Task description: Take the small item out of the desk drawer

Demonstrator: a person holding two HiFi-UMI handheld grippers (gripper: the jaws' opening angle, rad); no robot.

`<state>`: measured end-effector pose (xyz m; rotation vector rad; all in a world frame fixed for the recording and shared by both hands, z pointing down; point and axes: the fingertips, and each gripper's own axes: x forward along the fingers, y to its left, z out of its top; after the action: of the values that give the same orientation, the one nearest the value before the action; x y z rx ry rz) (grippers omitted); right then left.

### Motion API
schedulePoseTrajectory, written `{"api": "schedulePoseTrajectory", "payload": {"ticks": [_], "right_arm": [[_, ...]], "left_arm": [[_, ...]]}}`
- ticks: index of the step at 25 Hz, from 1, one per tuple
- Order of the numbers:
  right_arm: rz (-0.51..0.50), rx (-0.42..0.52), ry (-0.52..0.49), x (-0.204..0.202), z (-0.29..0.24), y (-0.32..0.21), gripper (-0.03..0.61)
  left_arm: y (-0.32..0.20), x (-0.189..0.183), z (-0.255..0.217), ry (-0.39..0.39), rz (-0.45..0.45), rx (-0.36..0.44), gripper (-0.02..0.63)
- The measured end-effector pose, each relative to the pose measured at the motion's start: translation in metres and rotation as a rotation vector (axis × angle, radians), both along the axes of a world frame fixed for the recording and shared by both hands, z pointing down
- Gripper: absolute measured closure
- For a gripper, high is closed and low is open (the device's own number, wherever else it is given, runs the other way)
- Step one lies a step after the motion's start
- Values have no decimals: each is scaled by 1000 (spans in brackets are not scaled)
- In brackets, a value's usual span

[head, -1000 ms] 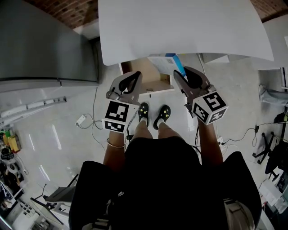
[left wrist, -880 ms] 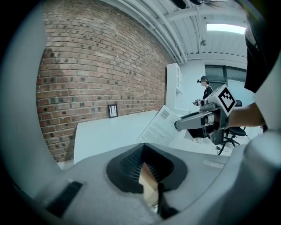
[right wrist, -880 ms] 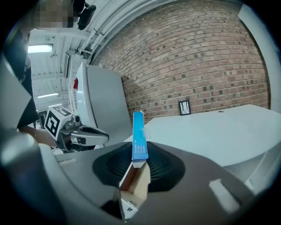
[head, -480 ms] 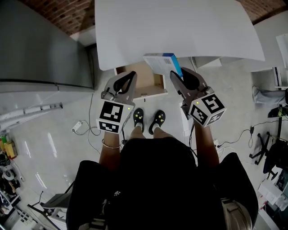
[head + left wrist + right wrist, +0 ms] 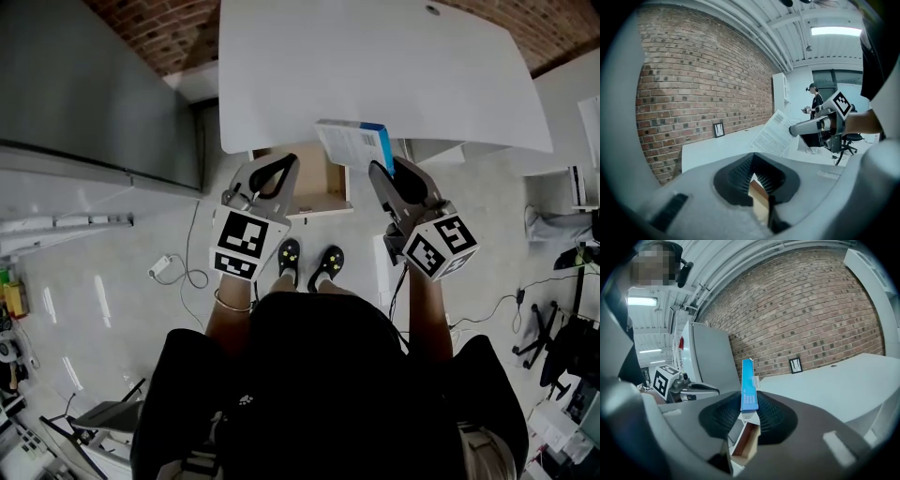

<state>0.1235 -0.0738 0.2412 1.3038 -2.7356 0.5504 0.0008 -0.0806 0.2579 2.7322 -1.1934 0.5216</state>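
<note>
In the head view my right gripper [image 5: 386, 171] is shut on a flat blue-and-white box [image 5: 354, 145], which it holds above the front edge of the white desk [image 5: 375, 66]. The right gripper view shows the box [image 5: 749, 390] edge-on and upright between the jaws. Below it is the open wooden drawer [image 5: 746, 442]. That drawer [image 5: 319, 183] sticks out from under the desk, between the two grippers. My left gripper [image 5: 279, 169] is shut with nothing in it, over the drawer's left side. The left gripper view shows the box's printed white face [image 5: 771, 136] and the right gripper [image 5: 820, 124].
A grey cabinet [image 5: 94, 94] stands to the left of the desk. The person's feet in black shoes [image 5: 307, 260] are just in front of the drawer. Cables [image 5: 173, 267] lie on the floor. A small frame [image 5: 796, 365] stands at the brick wall. A person [image 5: 816, 105] stands far off.
The right gripper has carried the box up and away from the drawer, so it now overlaps the desk's edge. The left gripper has stayed shut beside the drawer.
</note>
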Motion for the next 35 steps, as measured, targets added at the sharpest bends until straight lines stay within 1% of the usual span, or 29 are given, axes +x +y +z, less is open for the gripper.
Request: {"api": "schedulePoseTrajectory", "payload": {"ticks": [9, 16, 22, 29, 35], "right_arm": [[7, 35, -61, 3, -28, 3, 472], [9, 74, -119, 9, -60, 8, 472], [2, 114, -183, 6, -86, 12, 472], [3, 139, -192, 3, -95, 15, 472], [10, 141, -201, 4, -96, 16, 472]], "left_arm": [[-1, 0, -18, 11, -5, 36, 615], [0, 5, -41, 23, 1, 75, 615], [2, 2, -61, 59, 15, 119, 615], [4, -1, -80, 75, 22, 160, 615], [6, -1, -85, 77, 25, 171, 615]]}}
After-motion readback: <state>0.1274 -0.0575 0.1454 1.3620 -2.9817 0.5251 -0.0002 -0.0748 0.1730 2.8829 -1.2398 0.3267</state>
